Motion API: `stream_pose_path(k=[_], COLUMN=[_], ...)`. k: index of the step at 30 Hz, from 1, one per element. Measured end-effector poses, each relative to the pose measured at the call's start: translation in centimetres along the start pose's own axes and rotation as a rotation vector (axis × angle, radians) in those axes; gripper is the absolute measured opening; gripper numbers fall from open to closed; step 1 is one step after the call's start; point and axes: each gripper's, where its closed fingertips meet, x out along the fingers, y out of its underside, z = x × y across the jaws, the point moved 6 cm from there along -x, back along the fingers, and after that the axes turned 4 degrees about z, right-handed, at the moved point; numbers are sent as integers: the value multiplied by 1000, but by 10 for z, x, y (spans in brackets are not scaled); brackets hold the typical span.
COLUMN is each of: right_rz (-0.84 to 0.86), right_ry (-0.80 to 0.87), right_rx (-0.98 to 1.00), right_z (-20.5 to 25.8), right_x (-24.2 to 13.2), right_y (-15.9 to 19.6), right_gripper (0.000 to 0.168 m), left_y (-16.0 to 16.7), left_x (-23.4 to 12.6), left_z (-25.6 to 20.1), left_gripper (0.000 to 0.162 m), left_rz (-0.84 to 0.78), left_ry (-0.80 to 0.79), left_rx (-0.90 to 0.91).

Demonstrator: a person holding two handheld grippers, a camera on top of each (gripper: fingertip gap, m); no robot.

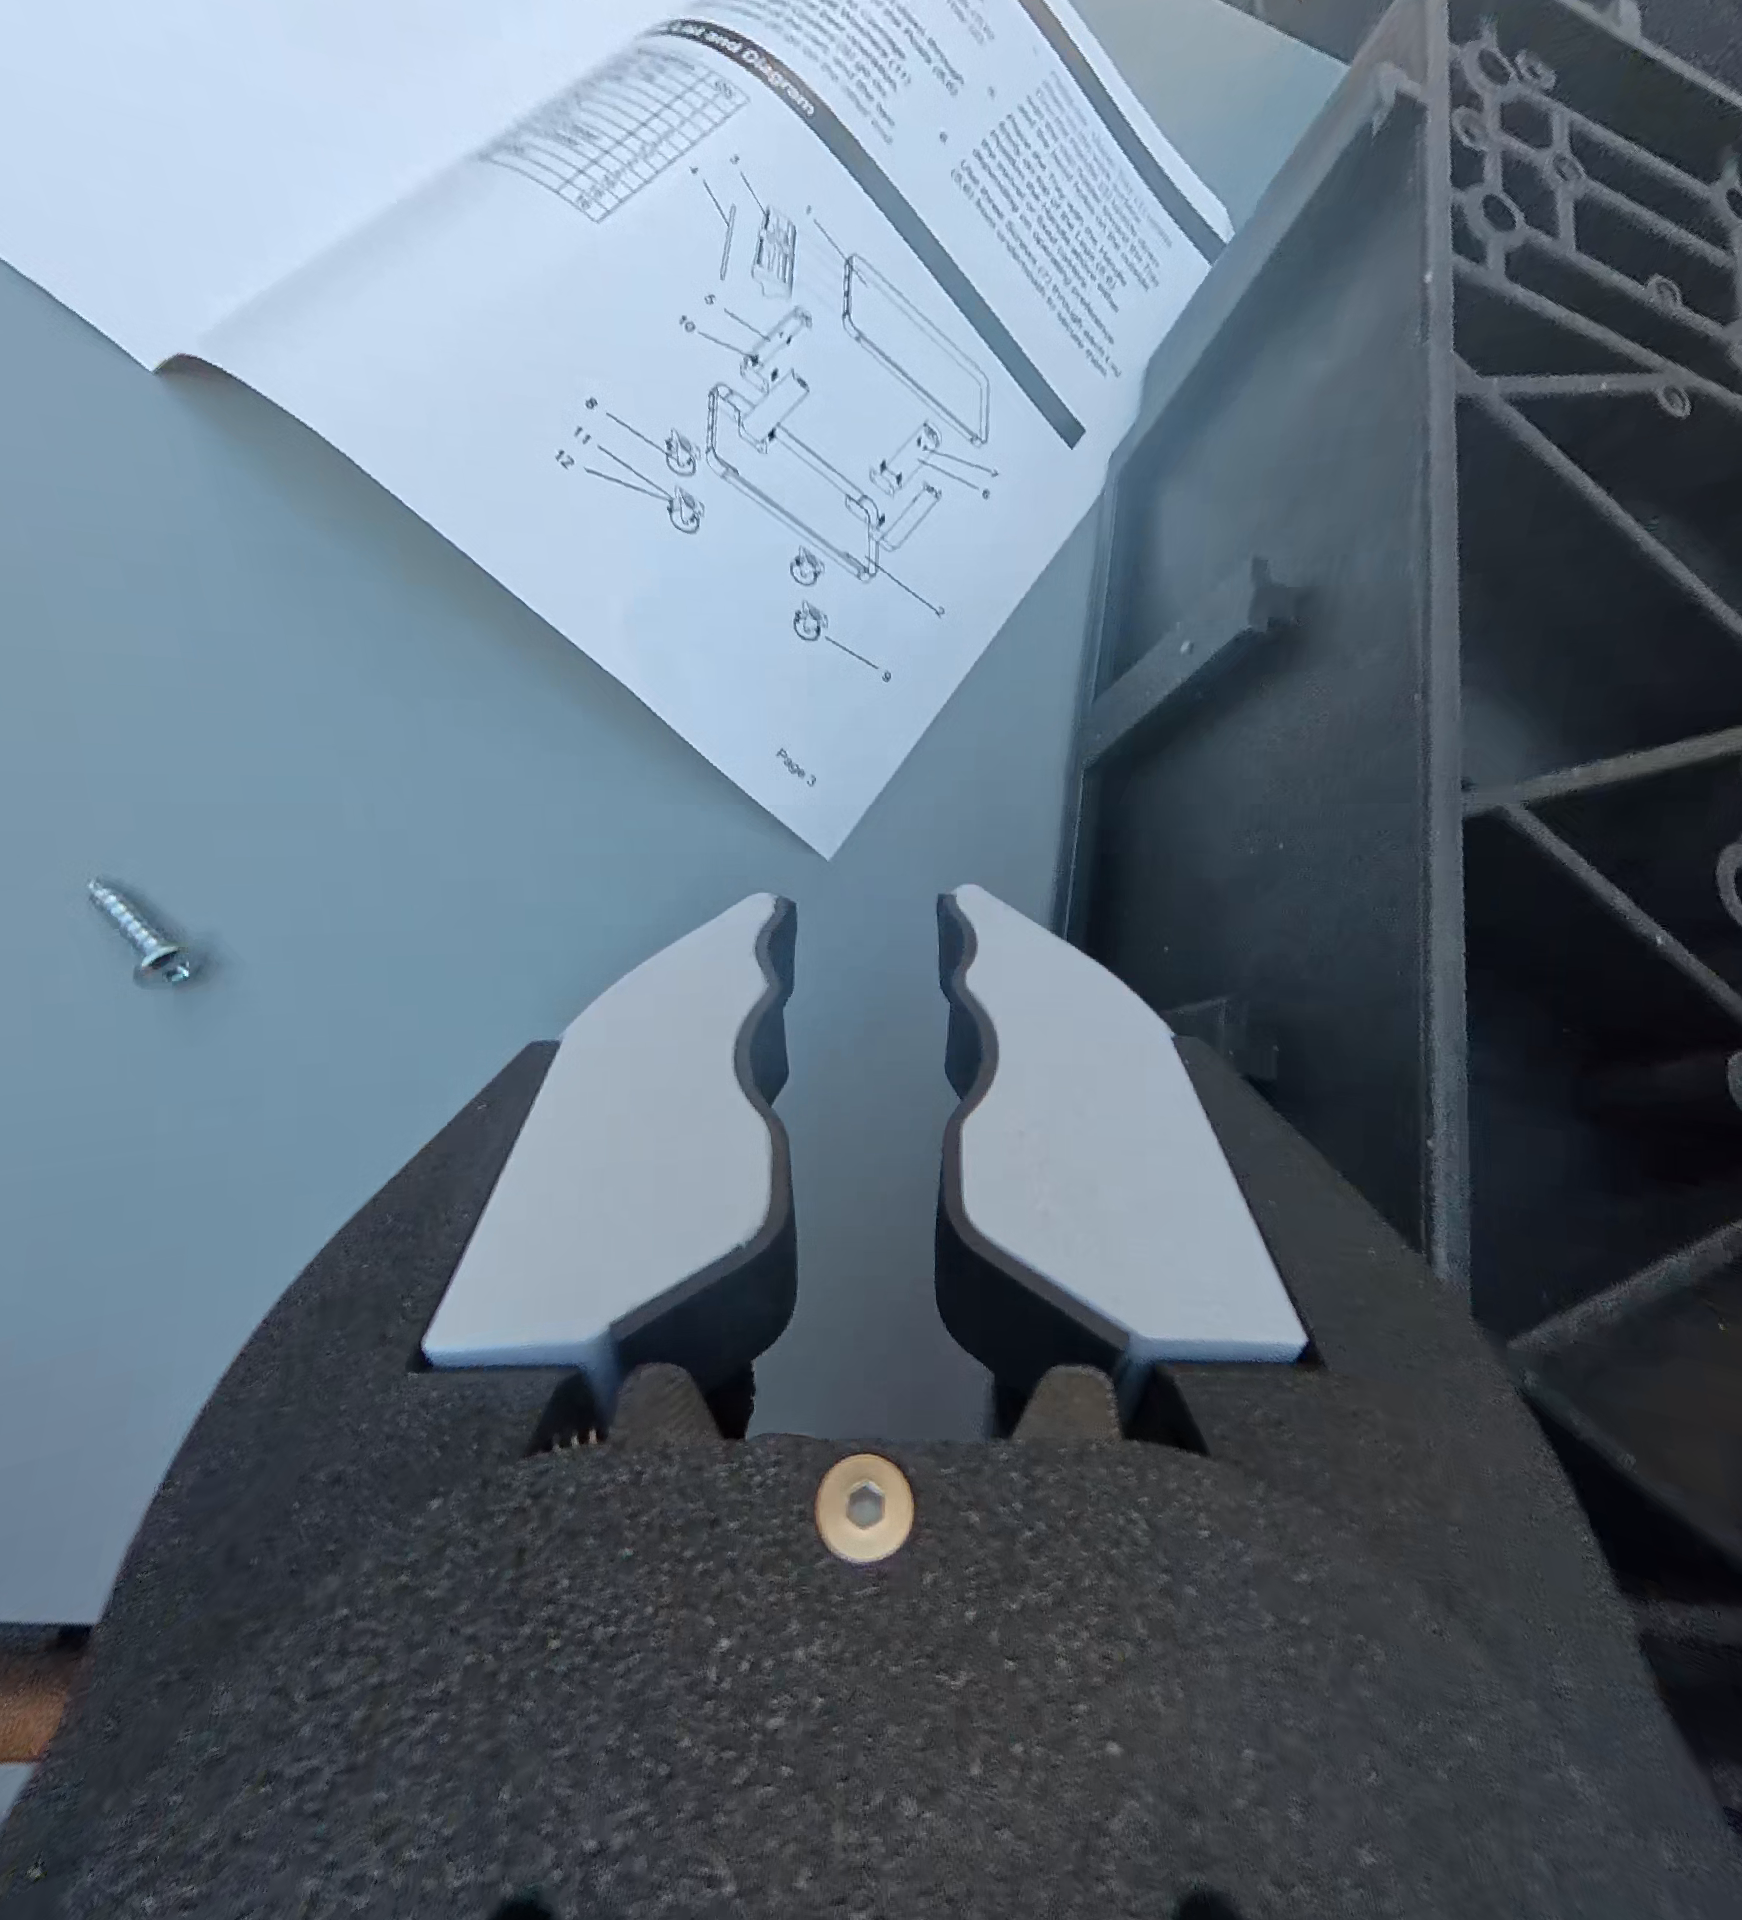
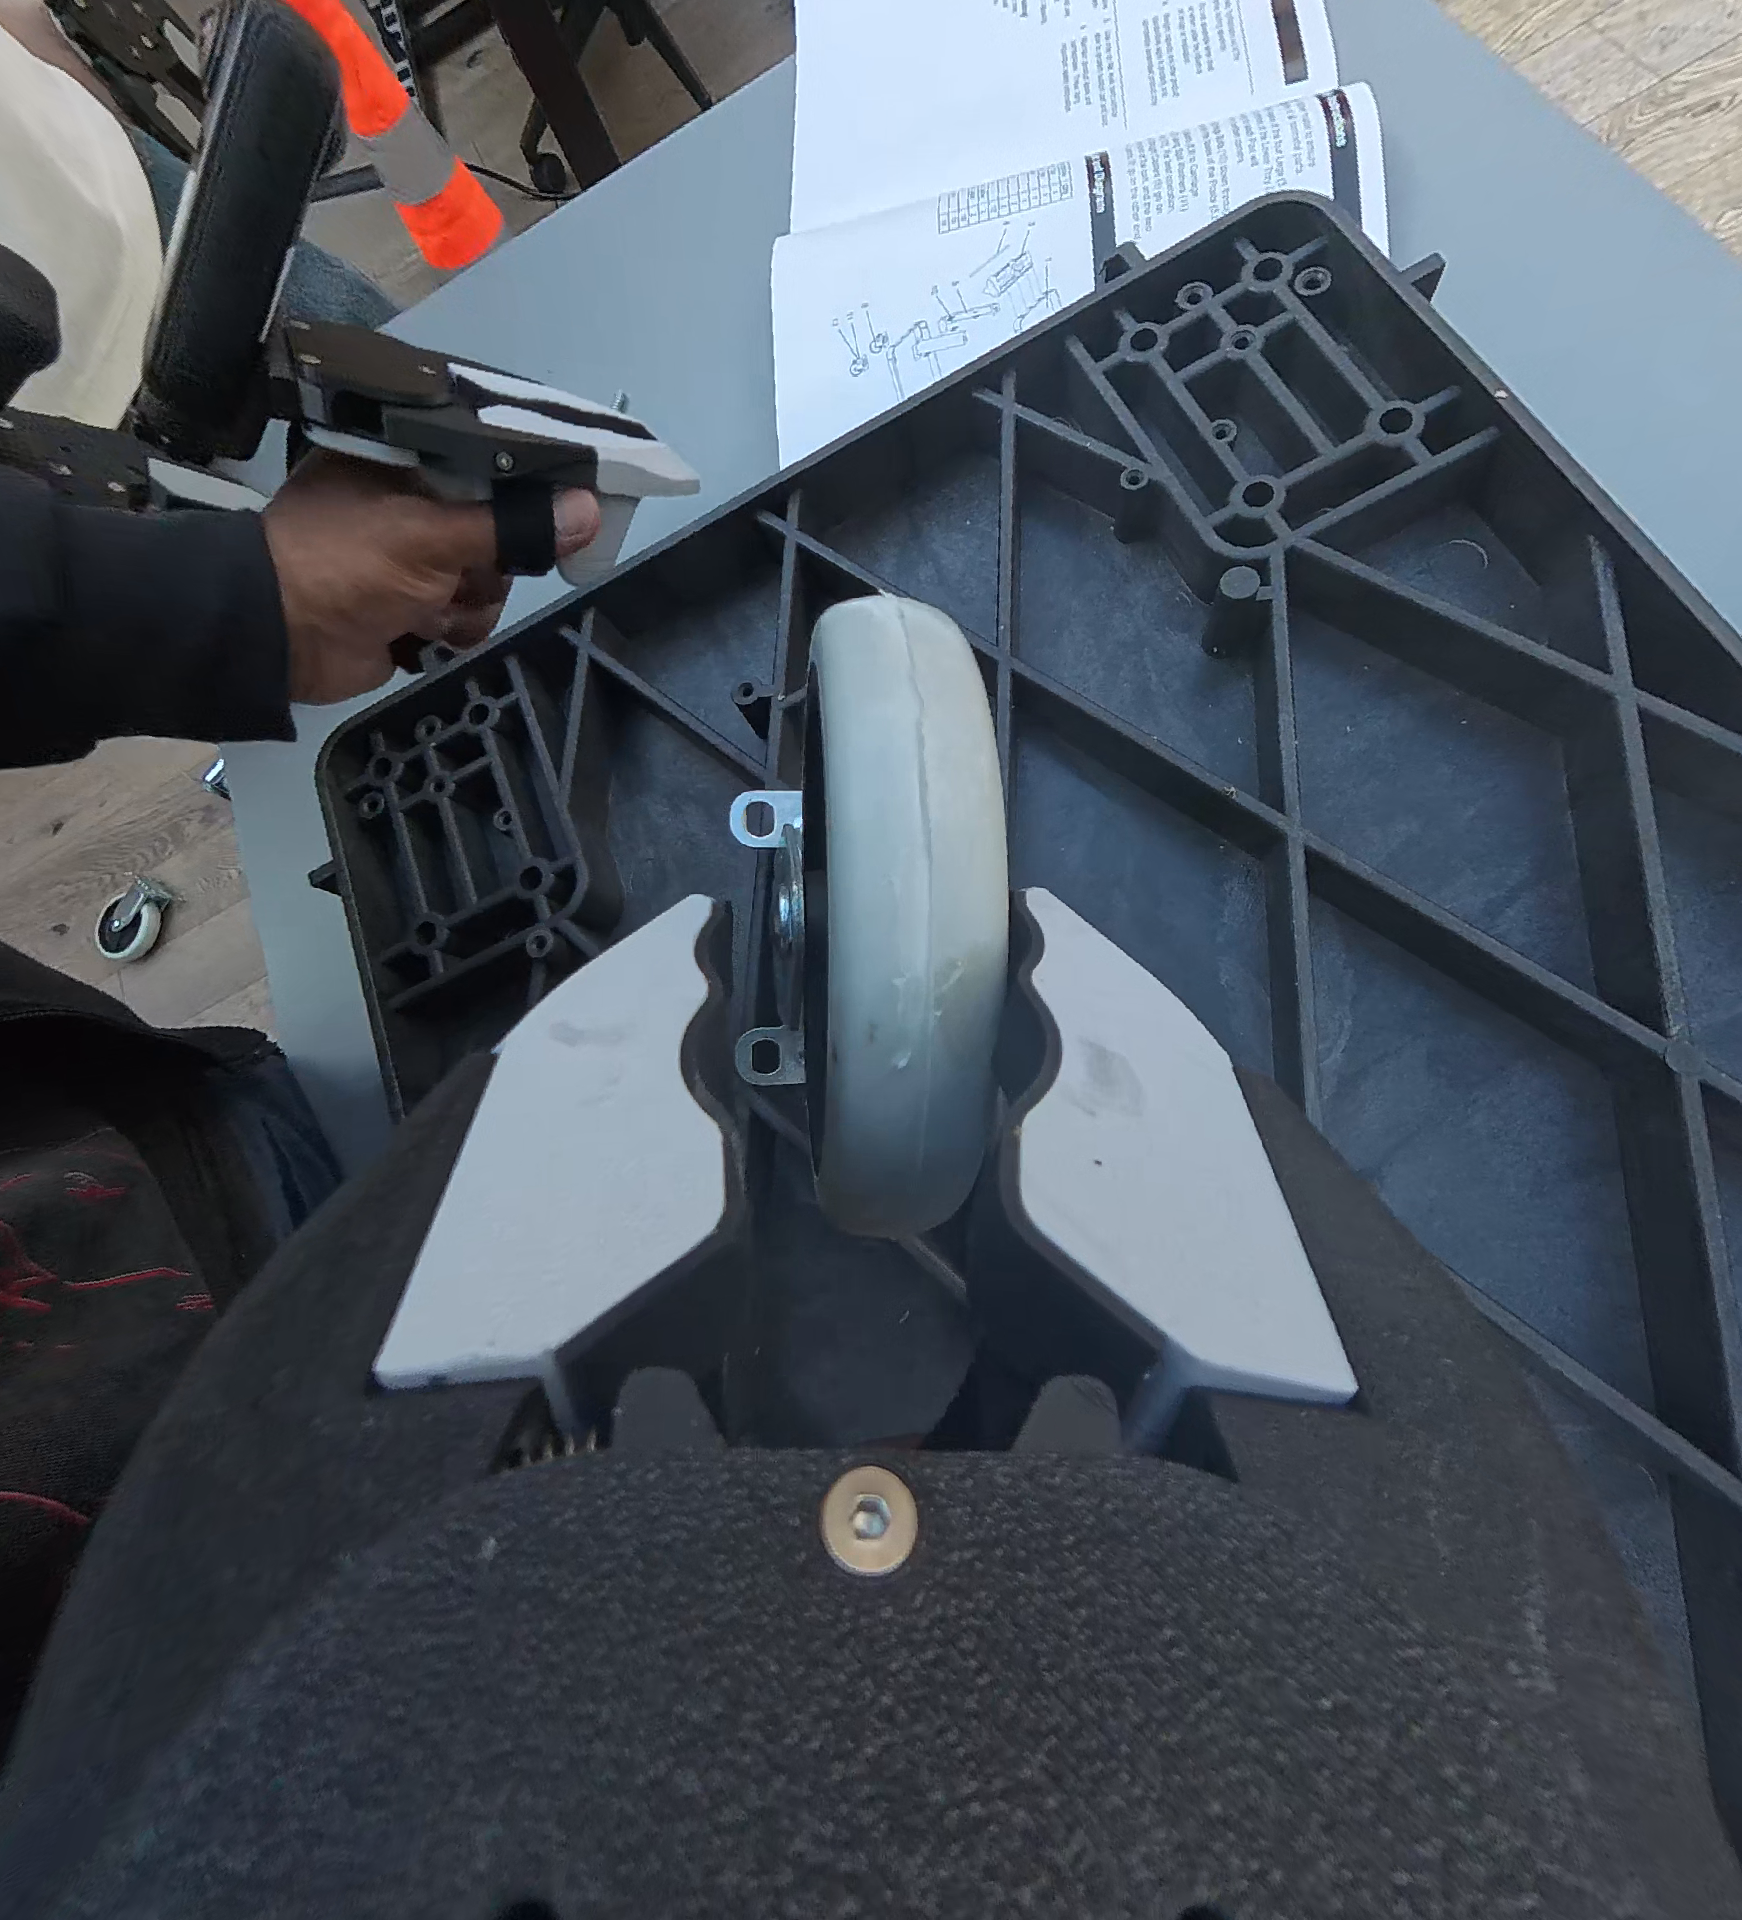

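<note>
Your right tongs (image 2: 872, 935) were clamped on the grey rubber caster wheel (image 2: 903, 904) above the ribbed black plastic platform (image 2: 1366, 831). Your left tongs (image 1: 865, 914) stood apart, empty, over bare grey surface (image 1: 275, 675) beside the platform's edge, near a small silver screw (image 1: 142, 932).

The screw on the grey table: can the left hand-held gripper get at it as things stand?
Probably yes. The screw lies alone on the grey table, left of the left hand-held gripper, whose jaws stand apart and empty; nothing lies between them.

An open instruction booklet (image 1: 638, 343) and a loose screw (image 1: 142, 932) lie on the grey table (image 1: 223, 675).
</note>
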Motion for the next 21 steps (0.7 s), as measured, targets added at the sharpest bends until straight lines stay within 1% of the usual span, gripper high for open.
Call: stream_pose_path(k=[3,5,14,17,21], right_rz=[1,0,14,2,2], right_ry=[-5,-6,33,38,42], right_rx=[-7,-11,6,19,14], right_z=[1,1,-8,-11,-11], right_x=[-2,-3,-5,-5,-5], right_y=[1,3,12,14,13], right_gripper=[50,50,50,45,44], left_y=[18,24,25,28,30], left_x=[-10,-15,-19,-19,-21], left_z=[-5,-4,-3,-6,-4], left_gripper=[26,26,27,27,26], left_rz=[29,38,41,46,46], left_ry=[3,-1,-3,-2,-13], left_rx=[-3,-3,-1,-9,-34])
